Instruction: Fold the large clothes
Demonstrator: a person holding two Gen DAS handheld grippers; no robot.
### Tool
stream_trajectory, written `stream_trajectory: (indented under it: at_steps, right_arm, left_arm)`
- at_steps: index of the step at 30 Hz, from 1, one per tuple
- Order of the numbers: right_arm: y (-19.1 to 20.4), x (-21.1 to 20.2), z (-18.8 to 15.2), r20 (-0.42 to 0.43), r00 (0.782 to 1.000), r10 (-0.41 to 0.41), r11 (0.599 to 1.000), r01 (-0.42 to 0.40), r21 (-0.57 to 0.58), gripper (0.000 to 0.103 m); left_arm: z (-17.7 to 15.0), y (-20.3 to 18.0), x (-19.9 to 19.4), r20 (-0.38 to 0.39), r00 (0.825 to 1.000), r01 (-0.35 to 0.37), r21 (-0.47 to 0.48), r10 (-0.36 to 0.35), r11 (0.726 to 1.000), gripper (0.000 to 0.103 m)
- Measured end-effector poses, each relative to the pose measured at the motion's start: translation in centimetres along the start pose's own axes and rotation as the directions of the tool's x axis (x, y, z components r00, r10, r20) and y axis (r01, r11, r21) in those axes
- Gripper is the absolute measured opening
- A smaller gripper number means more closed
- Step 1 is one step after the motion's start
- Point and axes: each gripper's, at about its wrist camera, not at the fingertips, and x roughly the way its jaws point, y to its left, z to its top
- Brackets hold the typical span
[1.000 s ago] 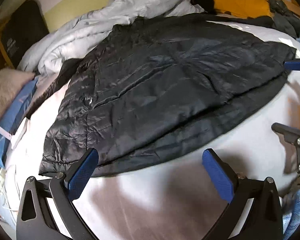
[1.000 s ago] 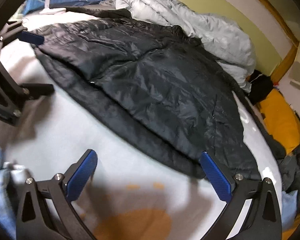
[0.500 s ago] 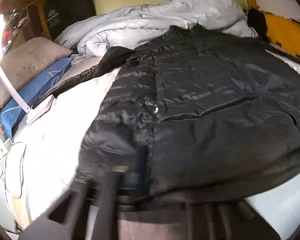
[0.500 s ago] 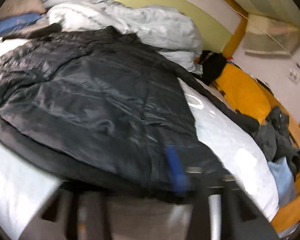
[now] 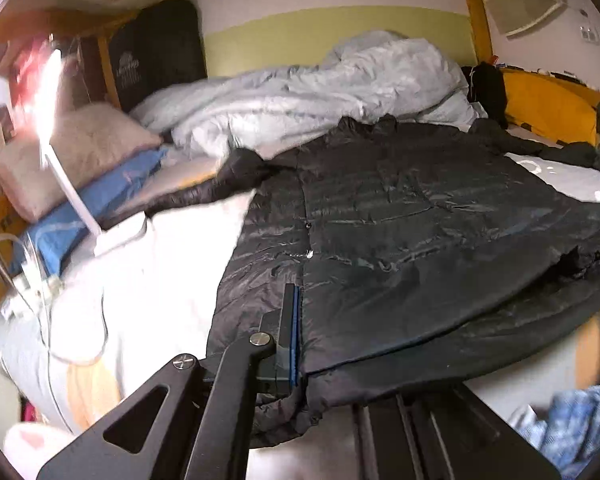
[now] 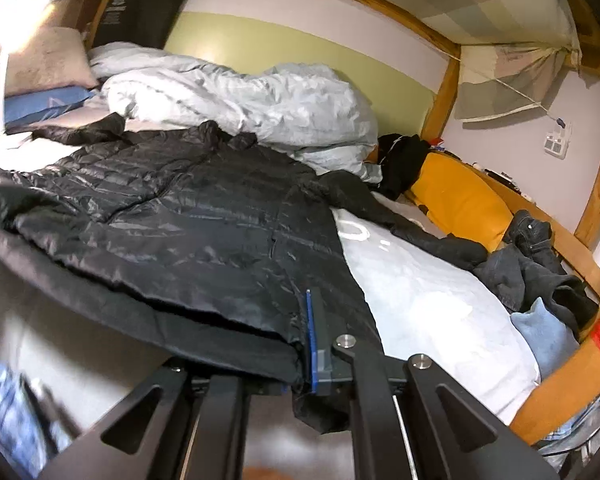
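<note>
Black quilted jacket [image 5: 400, 232] lay spread across the white sheet [image 5: 160, 280] of the bed, collar toward the crumpled pale duvet [image 5: 300, 92] by the wall, near hem raised off the sheet. Left gripper [image 5: 294, 332] was clamped on the hem at its own corner; right gripper [image 6: 310, 344] was likewise pinched shut on the opposite hem corner, fabric bunched between the blue pads. Shell looked shiny and slick, padding light and soft; likely to slide and sag in the middle, so corner holds on the seamed hem seemed the soundest purchase. One sleeve [image 5: 204, 192] trailed toward the pillows [image 5: 72, 152]; the other ran toward dark clothes [image 6: 532, 264] and the orange cushion [image 6: 456, 196]. Open sheet lay on both flanks; the duvet crowded the collar end, and the wooden bed rail [image 6: 556, 384] bounded the right side.
</note>
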Motion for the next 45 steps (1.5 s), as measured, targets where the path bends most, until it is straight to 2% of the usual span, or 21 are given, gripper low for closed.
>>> stream_trajectory:
  at_steps: [4, 6, 9, 14, 17, 19, 20, 22, 23, 24, 25, 26, 27, 28, 29, 32, 35, 37, 40, 43, 45]
  right_arm:
    - [-0.1, 0.0, 0.1, -0.018, 1.000, 0.000, 0.999, 0.000, -0.039, 0.006]
    - [-0.2, 0.6, 1.4, -0.010, 1.000, -0.014, 0.999, 0.014, -0.046, 0.006]
    - [-1.6, 2.6, 4.8, -0.010, 1.000, 0.019, 1.000, -0.019, -0.013, 0.006]
    - [-1.4, 8.2, 9.4, -0.020, 1.000, -0.008, 0.999, 0.007, -0.045, 0.006]
    - [-0.8, 12.4, 10.5, -0.052, 0.998, -0.029, 0.998, 0.026, -0.061, 0.006]
    - [-0.4, 14.8, 10.6, -0.084, 0.996, -0.026, 0.998, 0.022, -0.051, 0.006]
    - [-0.4, 15.9, 10.5, -0.103, 0.995, -0.016, 0.999, 0.012, -0.039, 0.006]
    - [-0.6, 17.8, 10.1, -0.130, 0.991, 0.007, 1.000, -0.008, -0.002, 0.006]
    - [-0.9, 18.5, 9.7, -0.133, 0.990, 0.034, 0.999, -0.029, 0.033, 0.009]
    - [-1.0, 18.8, 9.4, -0.137, 0.989, 0.051, 0.998, -0.044, 0.053, 0.012]
    - [-1.0, 19.1, 9.3, -0.138, 0.989, 0.056, 0.997, -0.047, 0.063, 0.028]
    - [-1.1, 19.2, 9.1, -0.134, 0.989, 0.056, 0.996, -0.047, 0.069, 0.055]
    - [-1.3, 19.1, 9.0, -0.118, 0.992, 0.049, 0.996, -0.041, 0.074, 0.071]
    - [-1.3, 18.9, 9.0, -0.094, 0.995, 0.032, 0.997, -0.024, 0.078, 0.097]
    - [-1.7, 18.1, 9.0, -0.053, 0.999, 0.006, 0.996, -0.001, 0.090, 0.103]
    - [-2.3, 16.2, 9.4, 0.004, 1.000, 0.009, 0.993, -0.009, 0.121, 0.103]
    - [-2.8, 14.1, 9.4, 0.048, 0.998, 0.047, 0.985, -0.054, 0.165, 0.103]
    - [-2.9, 13.1, 9.3, 0.056, 0.996, 0.075, 0.980, -0.083, 0.178, 0.103]
    - [-2.8, 12.3, 9.1, 0.029, 0.986, 0.162, 0.964, -0.165, 0.207, 0.103]
    - [-2.3, 13.0, 8.6, -0.061, 0.954, 0.292, 0.920, -0.263, 0.289, 0.103]
    - [-1.7, 13.2, 7.9, -0.085, 0.929, 0.359, 0.888, -0.312, 0.339, 0.103]
  left_arm:
    - [0.7, -0.2, -0.2, -0.035, 0.999, -0.003, 0.015, 0.004, 1.000, 0.006]
    - [2.2, -0.3, 0.2, -0.026, 1.000, -0.004, 0.034, 0.005, 0.999, 0.007]
    - [5.4, -0.4, 1.8, -0.021, 1.000, 0.009, 0.072, -0.008, 0.997, 0.008]
    - [10.5, -1.1, 7.4, -0.044, 0.996, -0.073, 0.156, 0.081, 0.985, 0.011]
    - [12.0, -1.2, 11.8, -0.094, 0.988, -0.102, 0.159, 0.118, 0.982, 0.014]
    - [12.3, -1.2, 14.2, -0.119, 0.987, -0.094, 0.146, 0.112, 0.985, 0.015]
    - [12.4, -1.3, 15.2, -0.113, 0.987, -0.096, 0.146, 0.113, 0.985, 0.017]
    - [12.1, -1.5, 16.4, -0.085, 0.987, -0.122, 0.156, 0.136, 0.980, 0.034]
    - [11.9, -1.6, 16.8, -0.064, 0.986, -0.140, 0.158, 0.152, 0.977, 0.043]
    - [11.8, -1.5, 17.0, -0.048, 0.985, -0.157, 0.154, 0.166, 0.975, 0.068]
    - [11.6, -1.4, 17.1, -0.033, 0.984, -0.168, 0.144, 0.174, 0.975, 0.089]
    - [11.5, -1.1, 17.0, -0.019, 0.985, -0.167, 0.129, 0.170, 0.978, 0.095]
    - [11.4, -0.8, 16.8, -0.007, 0.987, -0.159, 0.114, 0.161, 0.981, 0.100]
    - [11.3, -0.5, 16.4, 0.004, 0.989, -0.147, 0.103, 0.147, 0.984, 0.103]
    - [11.3, -0.4, 16.0, 0.016, 0.991, -0.134, 0.100, 0.133, 0.986, 0.103]
    - [11.0, -0.2, 14.3, 0.044, 0.993, -0.109, 0.090, 0.105, 0.990, 0.103]
    - [10.7, -0.2, 12.7, 0.038, 0.999, -0.034, 0.058, 0.032, 0.998, 0.103]
    - [10.5, -0.4, 12.0, 0.018, 1.000, 0.016, 0.049, -0.017, 0.999, 0.103]
    - [10.2, -0.9, 11.6, -0.012, 0.997, 0.075, 0.038, -0.075, 0.996, 0.103]
    - [9.8, -1.4, 11.9, -0.077, 0.984, 0.159, -0.013, -0.160, 0.987, 0.103]
    - [9.3, -1.9, 11.9, -0.108, 0.970, 0.212, -0.051, -0.216, 0.976, 0.103]
